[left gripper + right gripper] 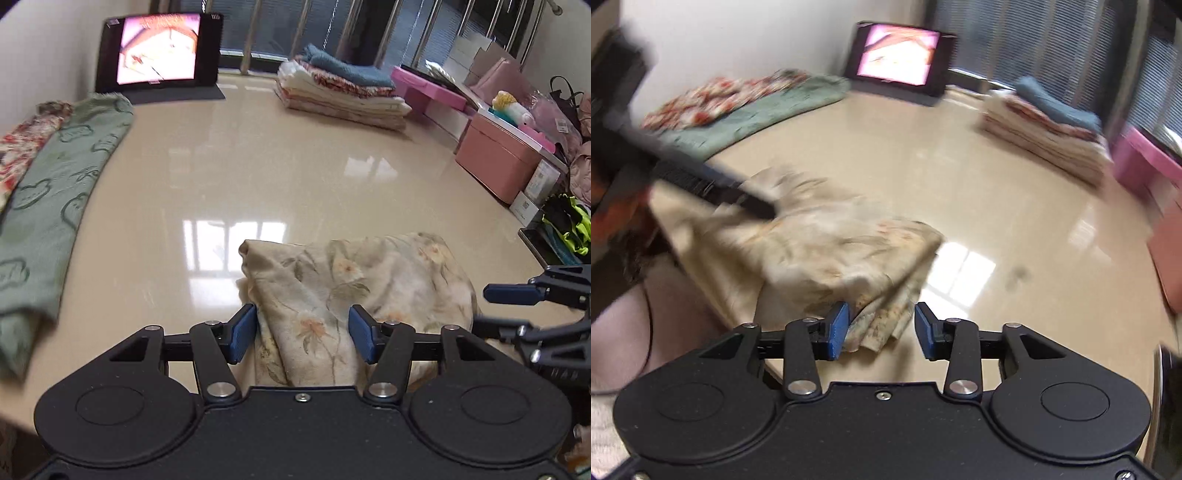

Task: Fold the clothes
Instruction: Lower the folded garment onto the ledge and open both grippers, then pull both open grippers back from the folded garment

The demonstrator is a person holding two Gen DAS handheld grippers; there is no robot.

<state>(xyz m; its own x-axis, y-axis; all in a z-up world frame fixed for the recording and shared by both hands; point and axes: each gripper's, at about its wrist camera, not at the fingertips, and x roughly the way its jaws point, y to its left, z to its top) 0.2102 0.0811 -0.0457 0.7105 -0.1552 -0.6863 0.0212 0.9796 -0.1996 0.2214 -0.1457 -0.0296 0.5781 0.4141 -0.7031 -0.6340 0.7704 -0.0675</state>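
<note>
The beige floral cloth [354, 291] lies crumpled at the near edge of the glossy table [258, 166], and a raised fold of it runs up between the pads of the left gripper [302, 334], whose jaws stand apart with the fabric between them, not visibly pinched. The right gripper [881, 330] is likewise parted; a bunched corner of the same cloth lies against its left pad while the right pad is over bare tabletop. To do this step well, each claw should probably close on a single edge layer rather than a wad — then draw the cloth forward and flat. Ahead of both claws the table is bare and gives room; the green towel [55, 192] lies well off to the left, the folded stack [343, 92] far ahead to the right, and the table's near rim sits just under the claws — cloth could slip off there.
</note>
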